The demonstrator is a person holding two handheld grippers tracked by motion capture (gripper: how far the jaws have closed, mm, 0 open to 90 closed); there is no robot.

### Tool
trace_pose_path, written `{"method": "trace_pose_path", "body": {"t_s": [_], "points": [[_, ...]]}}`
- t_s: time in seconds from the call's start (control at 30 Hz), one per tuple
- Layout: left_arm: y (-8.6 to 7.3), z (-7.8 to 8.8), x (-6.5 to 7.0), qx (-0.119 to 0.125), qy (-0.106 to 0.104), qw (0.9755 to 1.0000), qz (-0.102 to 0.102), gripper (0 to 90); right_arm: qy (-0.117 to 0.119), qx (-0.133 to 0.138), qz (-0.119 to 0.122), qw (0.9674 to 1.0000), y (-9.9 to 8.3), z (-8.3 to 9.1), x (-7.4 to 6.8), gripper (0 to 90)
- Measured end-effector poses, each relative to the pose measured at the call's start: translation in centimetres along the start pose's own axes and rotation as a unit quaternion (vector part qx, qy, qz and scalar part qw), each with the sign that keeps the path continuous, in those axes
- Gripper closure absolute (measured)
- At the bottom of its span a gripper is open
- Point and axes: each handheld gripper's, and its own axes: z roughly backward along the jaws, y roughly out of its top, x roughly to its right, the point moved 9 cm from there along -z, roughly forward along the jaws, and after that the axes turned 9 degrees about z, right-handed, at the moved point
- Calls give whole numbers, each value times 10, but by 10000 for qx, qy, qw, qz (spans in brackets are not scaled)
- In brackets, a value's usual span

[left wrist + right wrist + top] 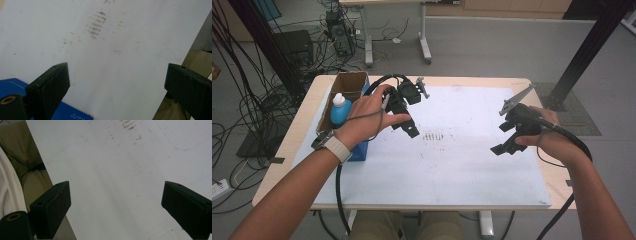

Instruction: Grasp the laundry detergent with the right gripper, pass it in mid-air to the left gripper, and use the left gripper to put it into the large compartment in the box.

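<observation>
Nothing handled yet: left tool (pixel 404 120) and right tool (pixel 512 131) both spread wide, empty above the white desk (pixel 452 170), bottle (pixel 340 109) boxed.

blue bottle (pixel 340 111) lower half hidden in cardboard box (pixel 350 83), blue box (pixel 75 113) cut off at frame bottom

A white board (pixel 452 165) lies on the table (pixel 542 85) and covers most of its top. The left gripper (pixel 404 125) hangs over the board's left part, the right gripper (pixel 507 137) over its right part, well apart. Between them, nearer the left gripper, a patch of small marks (pixel 437 136) sits on the board. Just left of the left gripper a cardboard box (pixel 349 87) stands at the board's edge with a bottle (pixel 340 109) in it. Below the left gripper lies a flat box (pixel 75 113), perhaps touching the cardboard one.
</observation>
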Motion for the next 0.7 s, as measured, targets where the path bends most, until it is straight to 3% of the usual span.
{"method": "trace_pose_path", "body": {"t_s": [0.27, 0.7], "points": [[-5, -9, -3, -56, -38, 10000, 51, 64, 8, -3, 25, 10000, 1, -2, 0, 88], [-5, -9, -5, -73, 20, 9999, 93, 64, 34, 17, 42, 10000, 2, -5, -1, 88]]}}
